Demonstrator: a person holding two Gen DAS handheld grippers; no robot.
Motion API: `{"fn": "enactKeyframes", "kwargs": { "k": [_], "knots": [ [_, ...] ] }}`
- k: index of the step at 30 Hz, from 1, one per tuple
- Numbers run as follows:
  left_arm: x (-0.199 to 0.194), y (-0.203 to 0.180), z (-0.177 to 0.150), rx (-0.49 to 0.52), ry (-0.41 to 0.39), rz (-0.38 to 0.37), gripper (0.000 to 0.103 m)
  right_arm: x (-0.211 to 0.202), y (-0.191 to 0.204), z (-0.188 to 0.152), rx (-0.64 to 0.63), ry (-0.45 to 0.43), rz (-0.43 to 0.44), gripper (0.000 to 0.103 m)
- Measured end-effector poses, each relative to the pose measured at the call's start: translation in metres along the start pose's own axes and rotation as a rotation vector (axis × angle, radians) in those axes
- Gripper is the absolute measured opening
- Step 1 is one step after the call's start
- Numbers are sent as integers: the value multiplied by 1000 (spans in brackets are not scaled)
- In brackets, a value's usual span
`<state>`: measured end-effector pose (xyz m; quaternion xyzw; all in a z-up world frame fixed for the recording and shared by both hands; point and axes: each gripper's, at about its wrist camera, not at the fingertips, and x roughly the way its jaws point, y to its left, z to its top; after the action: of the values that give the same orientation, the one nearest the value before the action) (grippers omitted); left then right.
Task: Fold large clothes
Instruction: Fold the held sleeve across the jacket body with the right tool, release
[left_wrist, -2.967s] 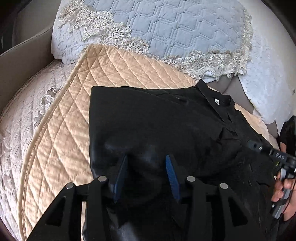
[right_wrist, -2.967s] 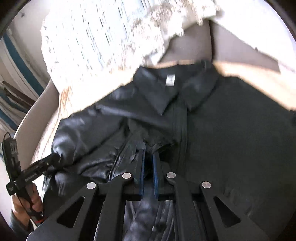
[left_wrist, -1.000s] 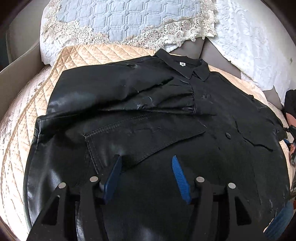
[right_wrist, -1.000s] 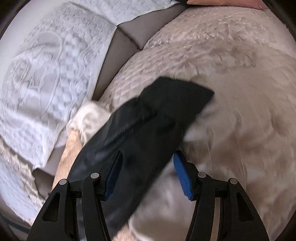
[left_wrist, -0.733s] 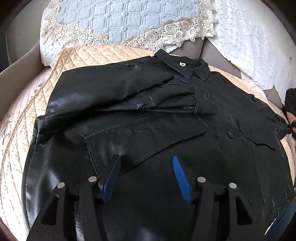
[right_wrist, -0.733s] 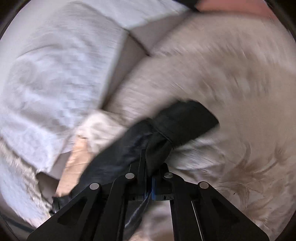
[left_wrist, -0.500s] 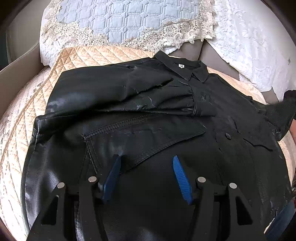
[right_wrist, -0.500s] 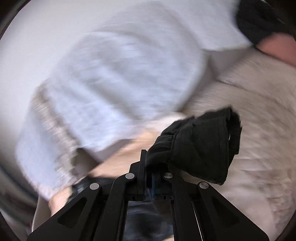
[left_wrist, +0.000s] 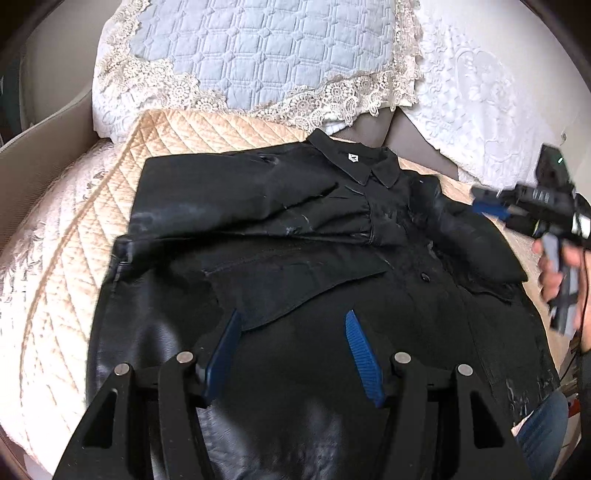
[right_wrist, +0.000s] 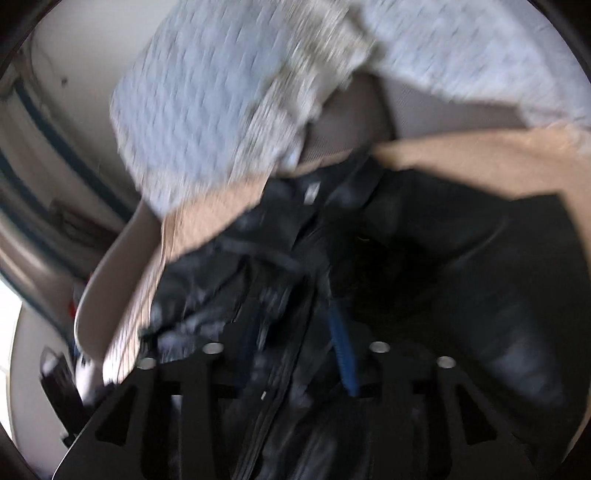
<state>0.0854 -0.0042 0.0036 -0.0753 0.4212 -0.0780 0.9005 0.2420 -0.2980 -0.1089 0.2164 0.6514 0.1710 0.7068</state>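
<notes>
A black jacket (left_wrist: 295, 258) lies flat on a tan quilted cover (left_wrist: 74, 258) on a bed. It looks shiny, like leather. Its collar (left_wrist: 354, 162) points to the far end, where a light blue pillow with a lace edge (left_wrist: 258, 55) sits. A white pillow (left_wrist: 480, 92) is next to the blue one. One sleeve (left_wrist: 258, 206) is folded across the chest of the jacket.

The left gripper (left_wrist: 291, 350) hangs over the lower part of the jacket. Its two blue pads (left_wrist: 360, 354) are spread apart, and nothing is between them.

In the left wrist view, the right gripper (left_wrist: 487, 206) is at the right side, above the other shoulder of the jacket. A hand (left_wrist: 557, 273) holds its handle. The blue tips look apart there, but it is blurry.

The right wrist view is very blurry. The right gripper (right_wrist: 295, 339) points down at the front of the jacket (right_wrist: 443, 277), near the zipper. Its jaws have just been opening. One blue pad (right_wrist: 343, 354) shows clearly; the other is hard to see. The pads stand apart with black cloth under them, and I cannot tell if any cloth is pinched.
</notes>
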Motion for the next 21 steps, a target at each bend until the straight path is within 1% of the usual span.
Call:
{"fn": "enactKeyframes", "kwargs": {
  "k": [2, 4, 5, 7, 8, 10, 13, 14, 15, 16, 17, 18, 20, 21],
  "knots": [
    [-4, 1, 1, 1, -7, -3, 61, -7, 4, -4, -18, -6, 16, 45],
    [-5, 1, 5, -1, -14, -13, 61, -22, -1, -2, -18, -46, 4, 45],
    [-5, 0, 8, -2, -19, -20, 61, -28, -5, 3, -9, -72, -16, 45],
    [-3, -2, 13, -3, -31, -32, 61, -33, -16, 8, 20, -118, -91, 44],
    [0, -4, 17, -4, -33, -34, 61, -33, -19, 6, 28, -115, -108, 44],
    [7, -7, 25, -3, -31, -34, 61, -13, -22, 5, 28, -81, -135, 44],
    [19, -9, 41, 16, -51, -14, 61, 19, -25, 4, -5, -45, -214, 44],
    [24, -8, 48, 17, -55, 1, 61, 33, -29, 3, -2, -17, -230, 44],
    [30, -4, 56, 16, -59, 14, 61, 50, -36, 2, 17, 31, -242, 44],
    [37, 0, 63, 15, -63, 34, 61, 69, -45, -1, 39, 94, -256, 44],
    [46, 6, 70, 10, -58, 65, 61, 78, -48, -3, 39, 122, -264, 45],
    [55, 12, 75, 2, -44, 80, 61, 77, -46, -3, 14, 95, -269, 45],
    [70, 24, 83, -10, -14, 111, 61, 64, -43, 0, 10, 98, -255, 44],
    [74, 30, 86, -16, -2, 129, 61, 52, -42, 1, 10, 73, -240, 44]
  ]
}}
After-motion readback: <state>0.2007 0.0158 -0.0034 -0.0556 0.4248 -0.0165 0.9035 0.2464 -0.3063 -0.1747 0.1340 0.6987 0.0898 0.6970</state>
